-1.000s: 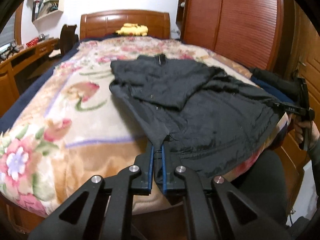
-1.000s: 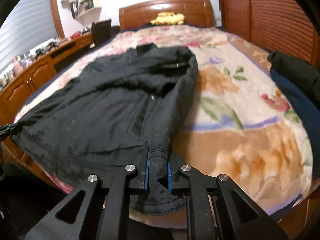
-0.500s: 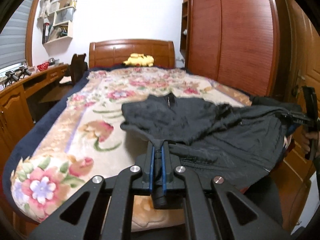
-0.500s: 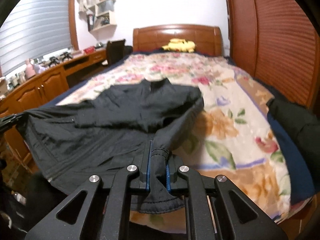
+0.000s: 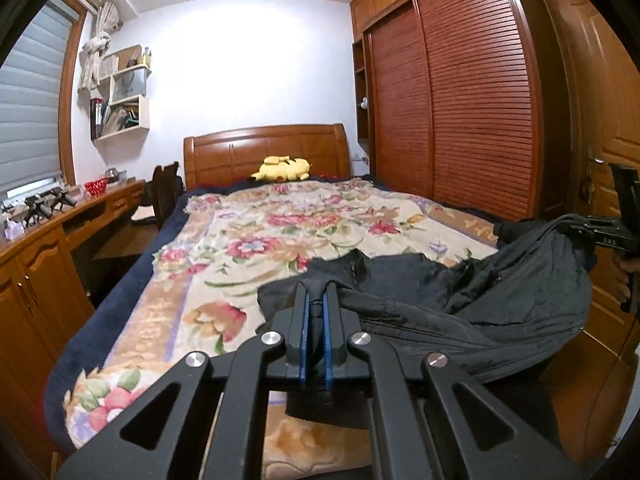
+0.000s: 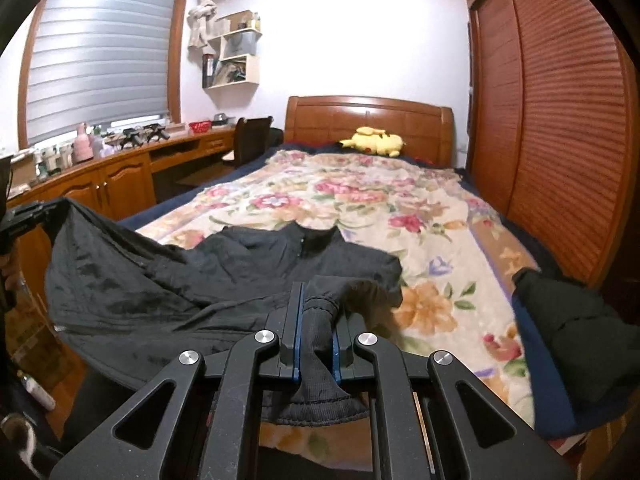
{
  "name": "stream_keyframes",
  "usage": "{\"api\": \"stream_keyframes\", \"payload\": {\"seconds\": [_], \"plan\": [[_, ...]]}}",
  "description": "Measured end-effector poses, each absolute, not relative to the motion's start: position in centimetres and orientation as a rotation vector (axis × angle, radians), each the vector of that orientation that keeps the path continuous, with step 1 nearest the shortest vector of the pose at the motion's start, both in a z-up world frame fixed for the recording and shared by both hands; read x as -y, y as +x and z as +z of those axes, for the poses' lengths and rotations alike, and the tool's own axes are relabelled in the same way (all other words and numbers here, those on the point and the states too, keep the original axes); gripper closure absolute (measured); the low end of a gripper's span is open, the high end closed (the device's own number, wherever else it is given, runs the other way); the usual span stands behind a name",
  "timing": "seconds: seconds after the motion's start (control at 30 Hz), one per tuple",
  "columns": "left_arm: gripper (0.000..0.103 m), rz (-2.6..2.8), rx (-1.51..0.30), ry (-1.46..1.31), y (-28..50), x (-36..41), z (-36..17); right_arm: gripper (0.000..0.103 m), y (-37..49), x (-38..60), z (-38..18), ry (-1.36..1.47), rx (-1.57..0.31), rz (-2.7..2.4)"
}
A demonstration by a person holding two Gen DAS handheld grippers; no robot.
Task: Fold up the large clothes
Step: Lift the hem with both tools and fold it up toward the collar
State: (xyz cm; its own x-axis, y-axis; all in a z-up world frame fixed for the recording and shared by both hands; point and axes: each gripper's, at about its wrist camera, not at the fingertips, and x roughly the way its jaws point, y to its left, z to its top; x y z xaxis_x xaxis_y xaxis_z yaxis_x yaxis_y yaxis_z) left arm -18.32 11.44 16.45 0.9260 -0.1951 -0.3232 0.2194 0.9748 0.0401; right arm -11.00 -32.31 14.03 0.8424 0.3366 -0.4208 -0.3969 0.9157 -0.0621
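The black jacket (image 6: pixel 208 280) was seen lying near the foot of the bed (image 6: pixel 400 216), on the floral blanket, with its collar toward the headboard and its near edge raised off the bedding. The left gripper (image 5: pixel 315 312) was clenched on a thin fold of the fabric at one side of that edge. The right gripper (image 6: pixel 316 320) was clamped on a ribbed cuff (image 6: pixel 320 392), the knit end of which hung out behind the pads. Between the two grips the cloth sagged in a loose sling, partly clear of the mattress.

The jacket was judged soft and limp, somewhat padded, so that no shape would be kept unless the cloth was pulled taut. Its shell looked smooth and was thought likely to slide through a shallow pinch; the ribbed cuff was judged the surer hold. A moderate weight was assumed, enough for the middle to drag and bunch on the plush blanket.

For a clean fold, hold was judged best taken at seams, cuffs or hem corners, well apart, with both grips kept level. A second dark garment (image 6: pixel 576 344) was seen at the bed's right edge, apart from the jacket.
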Motion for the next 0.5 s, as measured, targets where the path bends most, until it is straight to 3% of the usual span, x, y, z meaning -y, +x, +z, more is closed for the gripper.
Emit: {"api": "stream_keyframes", "payload": {"seconds": [0.33, 0.5], "plan": [[0.101, -0.179, -0.295, 0.072, -17.8, -12.2, 18.7, 0.095, -11.9, 32.2, 17.2, -0.192, -0.367, 0.38], [0.101, -0.149, -0.347, 0.084, -14.5, -11.9, 17.4, 0.095, -9.0, 31.8, 16.9, -0.207, -0.388, 0.355]]}}
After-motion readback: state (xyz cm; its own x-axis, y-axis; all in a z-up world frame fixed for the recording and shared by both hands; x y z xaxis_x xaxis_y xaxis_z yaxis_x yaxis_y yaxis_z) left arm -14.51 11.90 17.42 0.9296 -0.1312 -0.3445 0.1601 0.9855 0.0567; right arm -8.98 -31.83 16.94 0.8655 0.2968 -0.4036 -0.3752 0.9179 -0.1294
